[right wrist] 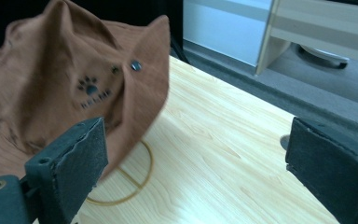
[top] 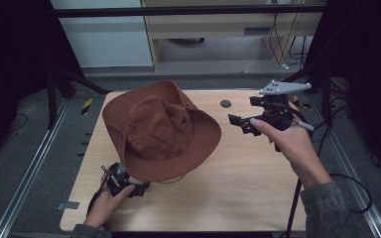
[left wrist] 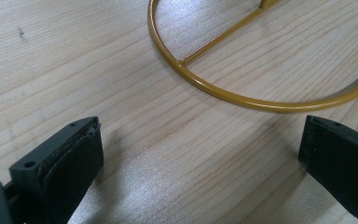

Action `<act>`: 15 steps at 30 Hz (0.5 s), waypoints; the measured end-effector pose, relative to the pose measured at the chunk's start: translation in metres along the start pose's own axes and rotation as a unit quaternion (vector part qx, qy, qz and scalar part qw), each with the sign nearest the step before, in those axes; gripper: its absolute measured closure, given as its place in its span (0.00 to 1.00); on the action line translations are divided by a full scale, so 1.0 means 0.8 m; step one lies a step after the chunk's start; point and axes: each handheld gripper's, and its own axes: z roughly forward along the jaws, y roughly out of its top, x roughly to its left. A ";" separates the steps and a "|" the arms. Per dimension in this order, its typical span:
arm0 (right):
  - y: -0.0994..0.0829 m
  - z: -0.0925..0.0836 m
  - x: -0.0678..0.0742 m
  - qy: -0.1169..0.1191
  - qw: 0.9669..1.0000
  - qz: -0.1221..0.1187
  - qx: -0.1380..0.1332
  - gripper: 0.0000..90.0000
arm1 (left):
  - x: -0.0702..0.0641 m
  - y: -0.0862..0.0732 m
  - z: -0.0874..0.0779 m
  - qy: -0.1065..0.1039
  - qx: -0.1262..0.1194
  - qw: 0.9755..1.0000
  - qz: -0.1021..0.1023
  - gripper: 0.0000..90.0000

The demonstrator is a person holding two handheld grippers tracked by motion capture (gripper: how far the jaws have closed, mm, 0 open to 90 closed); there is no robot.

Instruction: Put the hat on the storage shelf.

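Note:
A brown brimmed hat with a paw-print mark sits raised on a gold wire stand in the left middle of the wooden table. My left gripper lies low at the hat's near brim. In the left gripper view it is open, its jaws spread wide over bare wood just short of the stand's gold ring base. My right gripper hovers to the right of the hat, open and holding nothing. The right gripper view has the hat at the left, with the ring base under its brim.
A small dark round spot marks the table's far side. Metal rails run along both sides of the table. Beyond the far edge stand a pale cabinet and hanging cables. The table's right half is bare wood.

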 end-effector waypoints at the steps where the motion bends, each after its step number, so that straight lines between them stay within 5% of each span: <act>1: -0.005 -0.001 -0.002 -0.002 1.000 0.001 0.000 0.06 | 0.000 0.000 0.000 0.000 0.000 1.000 0.000 0.00; 8: -0.044 -0.008 -0.012 -0.015 1.000 0.012 -0.001 0.06 | 0.000 0.000 0.000 0.000 0.000 1.000 0.000 0.00; 15: -0.106 0.004 -0.023 -0.026 0.999 0.037 0.016 0.08 | 0.000 0.000 0.000 0.000 0.000 1.000 0.000 0.00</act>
